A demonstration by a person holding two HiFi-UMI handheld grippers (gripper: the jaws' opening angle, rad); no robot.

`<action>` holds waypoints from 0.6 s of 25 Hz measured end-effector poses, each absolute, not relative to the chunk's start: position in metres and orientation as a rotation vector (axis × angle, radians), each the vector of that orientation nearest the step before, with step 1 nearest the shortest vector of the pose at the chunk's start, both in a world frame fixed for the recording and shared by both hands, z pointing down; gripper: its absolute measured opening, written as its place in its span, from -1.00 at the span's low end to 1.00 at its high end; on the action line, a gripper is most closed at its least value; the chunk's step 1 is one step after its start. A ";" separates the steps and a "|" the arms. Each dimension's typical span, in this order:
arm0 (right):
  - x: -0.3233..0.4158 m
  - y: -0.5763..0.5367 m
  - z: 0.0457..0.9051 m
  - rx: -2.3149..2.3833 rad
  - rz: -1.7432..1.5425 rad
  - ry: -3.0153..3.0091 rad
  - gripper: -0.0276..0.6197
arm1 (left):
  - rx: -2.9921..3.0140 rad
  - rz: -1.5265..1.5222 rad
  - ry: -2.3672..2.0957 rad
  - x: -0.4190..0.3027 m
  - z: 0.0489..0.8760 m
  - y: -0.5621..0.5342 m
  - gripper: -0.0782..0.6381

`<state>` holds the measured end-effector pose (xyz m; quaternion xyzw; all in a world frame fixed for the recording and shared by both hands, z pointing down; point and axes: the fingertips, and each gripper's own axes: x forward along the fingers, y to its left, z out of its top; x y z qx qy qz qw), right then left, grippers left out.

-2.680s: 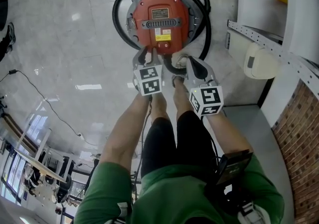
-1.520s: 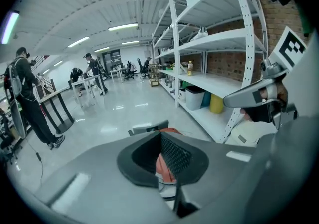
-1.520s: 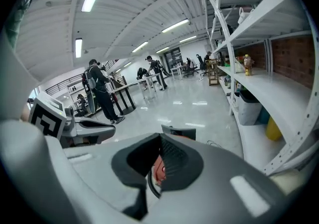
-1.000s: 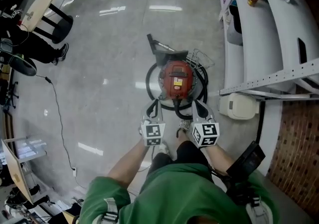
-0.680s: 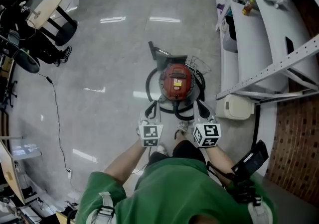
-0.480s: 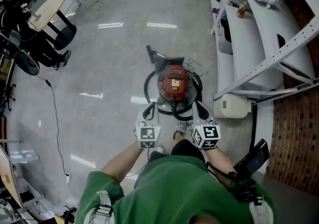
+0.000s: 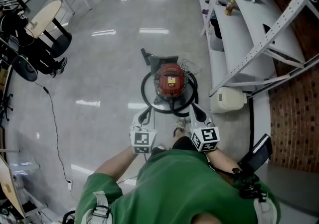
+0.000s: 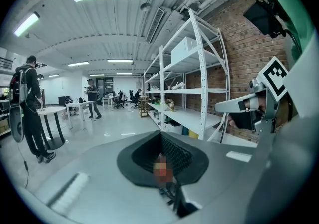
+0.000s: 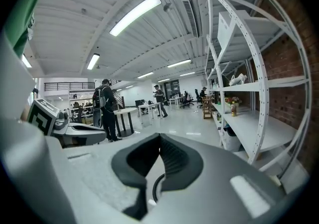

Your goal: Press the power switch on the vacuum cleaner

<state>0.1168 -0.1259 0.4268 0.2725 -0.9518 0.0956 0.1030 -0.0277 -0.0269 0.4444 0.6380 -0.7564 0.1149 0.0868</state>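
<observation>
The red vacuum cleaner [image 7: 170, 81] stood on the floor [image 7: 99, 63], untouched. I had the left hand-held gripper [image 7: 144, 115] and the right hand-held gripper [image 7: 194, 111] both closed on nothing, well clear above it. I couldn't tell whether its switch had been pressed.

- White metal shelving [image 7: 259, 39] runs along the right, backed by a brick wall [image 7: 294, 113].
- A bottle [image 7: 229, 7] stands on one shelf.
- A white box [image 7: 228, 100] sits at the shelving's foot.
- A black cable [image 7: 52, 113] trails over the glossy floor [image 7: 109, 63].
- A person with a backpack [image 8: 27, 113] stands beside a round desk [image 7: 42, 16].
</observation>
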 end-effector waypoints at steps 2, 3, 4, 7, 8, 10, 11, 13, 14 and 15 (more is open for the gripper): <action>0.120 -0.117 0.418 0.817 0.271 -2.819 -0.91 | 1.898 0.321 -2.278 -0.026 0.439 -0.017 -0.76; 0.122 -0.112 0.414 0.824 0.267 -2.824 -0.91 | 1.897 0.312 -2.293 -0.025 0.436 -0.011 -0.76; 0.125 -0.107 0.411 0.834 0.264 -2.827 -0.91 | 1.892 0.298 -2.305 -0.024 0.433 -0.006 -0.76; 0.132 -0.092 0.404 0.867 0.250 -2.837 -0.91 | 1.865 0.228 -2.332 -0.021 0.427 0.009 -0.76; 0.133 -0.087 0.402 0.875 0.246 -2.839 -0.91 | 1.857 0.207 -2.338 -0.021 0.426 0.015 -0.76; 0.137 -0.074 0.399 0.896 0.239 -2.840 -0.91 | 1.847 0.178 -2.340 -0.018 0.424 0.027 -0.76; 0.140 -0.069 0.397 0.910 0.237 -2.839 -0.91 | 1.847 0.167 -2.336 -0.015 0.422 0.032 -0.76; 0.143 -0.062 0.394 0.933 0.236 -2.837 -0.91 | 1.853 0.134 -2.322 -0.012 0.415 0.038 -0.76; 0.144 -0.059 0.392 0.939 0.235 -2.836 -0.91 | 1.856 0.124 -2.318 -0.011 0.414 0.041 -0.76; 0.144 -0.056 0.392 0.940 0.233 -2.835 -0.91 | 1.859 0.119 -2.316 -0.010 0.414 0.044 -0.76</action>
